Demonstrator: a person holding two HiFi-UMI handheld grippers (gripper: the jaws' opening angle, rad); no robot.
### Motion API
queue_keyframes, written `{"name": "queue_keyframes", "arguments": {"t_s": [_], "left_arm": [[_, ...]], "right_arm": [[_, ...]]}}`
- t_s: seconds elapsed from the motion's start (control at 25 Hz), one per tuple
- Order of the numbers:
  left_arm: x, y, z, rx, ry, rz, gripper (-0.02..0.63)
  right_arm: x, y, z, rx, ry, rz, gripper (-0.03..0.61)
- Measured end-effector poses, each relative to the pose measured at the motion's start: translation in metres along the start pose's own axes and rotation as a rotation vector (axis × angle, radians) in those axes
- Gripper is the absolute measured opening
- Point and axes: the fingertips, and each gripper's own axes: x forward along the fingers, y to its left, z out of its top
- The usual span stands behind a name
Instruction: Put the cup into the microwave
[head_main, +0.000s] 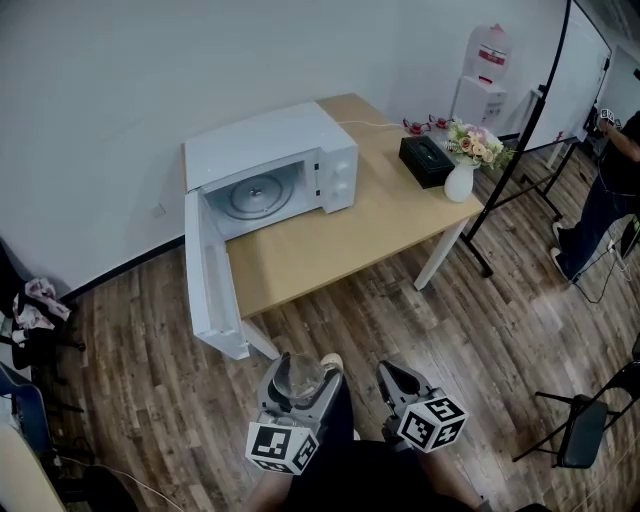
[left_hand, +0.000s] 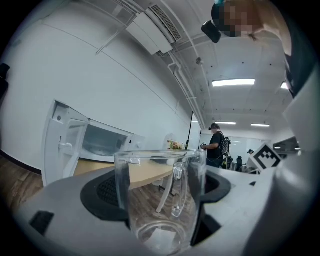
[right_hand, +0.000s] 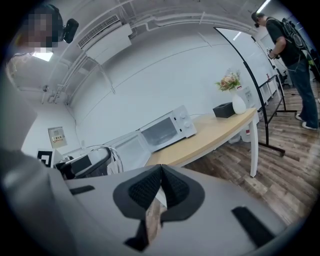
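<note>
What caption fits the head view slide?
Left claw holds a clear glass cup short of the table, facing the white microwave with its door swung open; right claw shut and empty.

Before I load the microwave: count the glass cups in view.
1. The glass cup sits clamped in the left gripper, short of the table and the open microwave. Others may be hidden.

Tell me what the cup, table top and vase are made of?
The cup looks like clear glass, or maybe clear plastic: you see the room straight through it. The table top looks like pale wood or a wood-look sheet, smooth and matt. The vase looks like white glazed pottery; too small to be sure.
</note>
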Motion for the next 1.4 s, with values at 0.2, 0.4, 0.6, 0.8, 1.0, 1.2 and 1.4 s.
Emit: {"name": "queue_keyframes", "arguments": {"t_s": [0.2, 0.4, 0.6, 0.8, 1.0, 1.2, 1.4], "left_arm": [[0.031, 0.011, 0.002, -0.019, 0.014, 0.005, 0.400], [0.064, 0.027, 0.013, -0.027, 0.001, 0.019, 0.400], [0.095, 0.050, 0.024, -0.036, -0.004, 0.044, 0.400], [0.129, 0.071, 0.032, -0.044, 0.000, 0.069, 0.400], [0.162, 0.092, 0.047, -0.045, -0.002, 0.075, 0.400], [0.192, 0.113, 0.058, -0.054, -0.005, 0.080, 0.400], [0.220, 0.141, 0.065, -0.061, -0.007, 0.099, 0.400]], "right_arm": [[0.022, -0.011, 0.015, -0.005, 0.016, 0.011, -0.008], [0.052, -0.028, 0.037, -0.013, 0.027, 0.018, -0.008], [0.090, -0.037, 0.058, -0.018, 0.042, 0.042, -0.008], [0.122, -0.048, 0.078, -0.023, 0.060, 0.062, -0.008], [0.152, -0.062, 0.101, -0.025, 0.067, 0.050, -0.008], [0.187, -0.070, 0.123, -0.035, 0.078, 0.060, -0.008], [0.226, -0.072, 0.137, -0.036, 0.105, 0.091, -0.008]]}}
